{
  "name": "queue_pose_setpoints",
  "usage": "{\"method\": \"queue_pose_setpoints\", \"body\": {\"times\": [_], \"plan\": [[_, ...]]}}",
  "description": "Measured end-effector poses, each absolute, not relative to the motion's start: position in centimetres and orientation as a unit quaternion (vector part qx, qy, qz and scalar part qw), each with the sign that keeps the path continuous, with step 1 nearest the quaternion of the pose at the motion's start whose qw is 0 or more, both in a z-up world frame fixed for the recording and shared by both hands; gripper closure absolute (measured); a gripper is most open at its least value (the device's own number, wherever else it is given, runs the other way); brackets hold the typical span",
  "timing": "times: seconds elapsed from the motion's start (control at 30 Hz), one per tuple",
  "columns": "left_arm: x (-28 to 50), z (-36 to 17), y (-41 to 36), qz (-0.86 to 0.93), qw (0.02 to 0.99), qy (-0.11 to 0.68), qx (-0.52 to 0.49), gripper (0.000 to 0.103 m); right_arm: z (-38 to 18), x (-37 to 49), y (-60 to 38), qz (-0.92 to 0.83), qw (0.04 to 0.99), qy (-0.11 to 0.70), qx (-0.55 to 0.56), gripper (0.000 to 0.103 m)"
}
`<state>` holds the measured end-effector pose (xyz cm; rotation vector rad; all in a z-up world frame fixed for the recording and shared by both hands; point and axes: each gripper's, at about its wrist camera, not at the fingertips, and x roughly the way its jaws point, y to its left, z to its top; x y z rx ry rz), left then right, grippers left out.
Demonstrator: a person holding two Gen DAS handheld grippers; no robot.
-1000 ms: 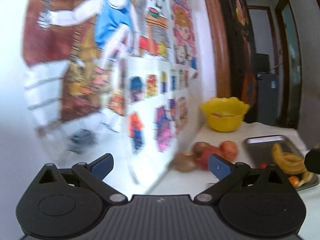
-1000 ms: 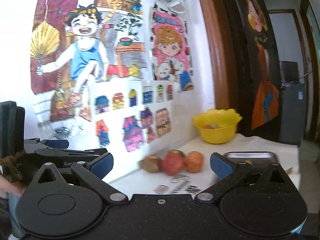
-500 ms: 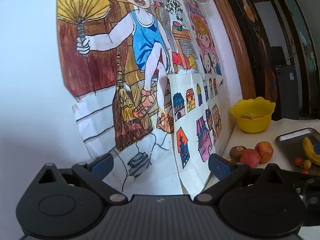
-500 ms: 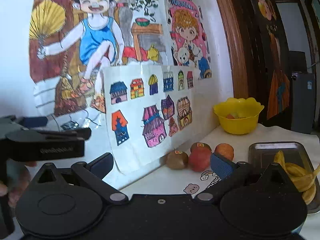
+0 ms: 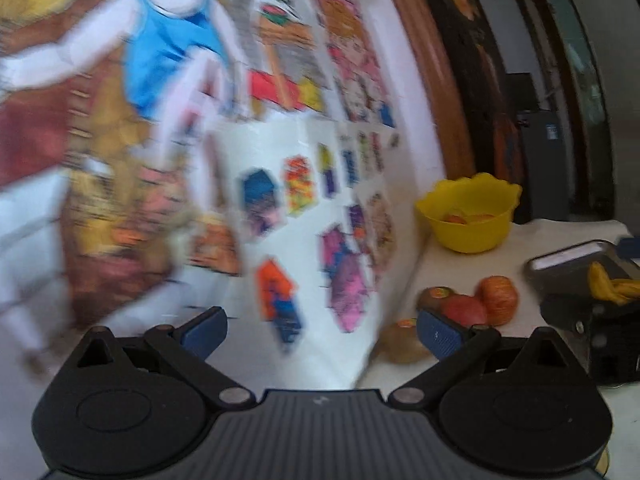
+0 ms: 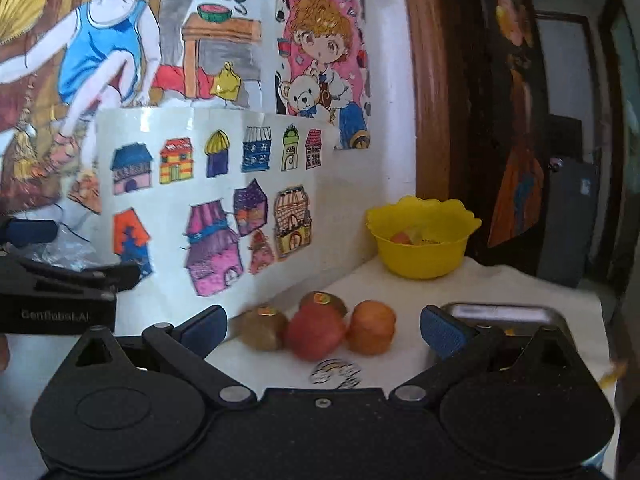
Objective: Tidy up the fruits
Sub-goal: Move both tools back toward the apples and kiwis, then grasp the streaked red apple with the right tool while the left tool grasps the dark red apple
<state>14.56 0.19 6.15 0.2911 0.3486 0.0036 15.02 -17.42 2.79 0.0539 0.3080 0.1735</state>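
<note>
Fruit cluster on white table [image 6: 500, 280], close to the wall: red apple [image 6: 316, 334] in front, orange-toned apple [image 6: 371, 332] touching on its right, two brown stickered kiwis [image 6: 262, 327] left and behind. Yellow bowl [image 6: 422, 236] farther back holds some fruit. Metal tray [image 5: 568, 264] to the right with bananas [image 5: 610, 286]. Wall covered in coloured drawings [image 6: 208, 200]; dark wooden doorway at right. Left view motion-blurred. Left gripper [image 5: 320, 332] jaws spread, empty. Right gripper [image 6: 322, 330] jaws spread, empty.
</note>
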Motion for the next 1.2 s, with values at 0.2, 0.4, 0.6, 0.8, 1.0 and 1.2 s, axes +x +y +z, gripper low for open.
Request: {"method": "queue_pose_setpoints", "body": {"times": [0.2, 0.4, 0.6, 0.8, 1.0, 1.2], "plan": [[18.3, 3.1, -1.4, -0.028, 0.969, 0.203, 0.138, 0.0, 2.6, 19.1, -19.7, 0.123, 0.98, 0.152, -0.022, 0.001], [21.5, 0.3, -2.2, -0.06, 0.966, 0.221, 0.122, 0.0, 2.3, 24.5, -21.5, 0.162, 0.975, 0.15, -0.032, 0.001], [23.7, -1.8, -3.8, -0.101, 0.961, 0.227, 0.119, 0.0, -0.2, 29.6, -22.6, 0.218, 0.951, 0.197, -0.094, 0.001], [25.8, -3.2, -6.0, -0.12, 0.956, 0.235, 0.129, 0.0, -3.1, 33.1, -23.4, 0.225, 0.928, 0.261, -0.14, 0.001], [26.7, -4.2, -7.5, -0.135, 0.951, 0.236, 0.149, 0.0, -5.2, 34.9, -22.8, 0.249, 0.905, 0.292, -0.182, 0.001], [27.5, -5.1, -8.7, -0.144, 0.945, 0.236, 0.173, 0.0, -6.8, 36.1, -21.7, 0.27, 0.886, 0.304, -0.224, 0.003]]}}
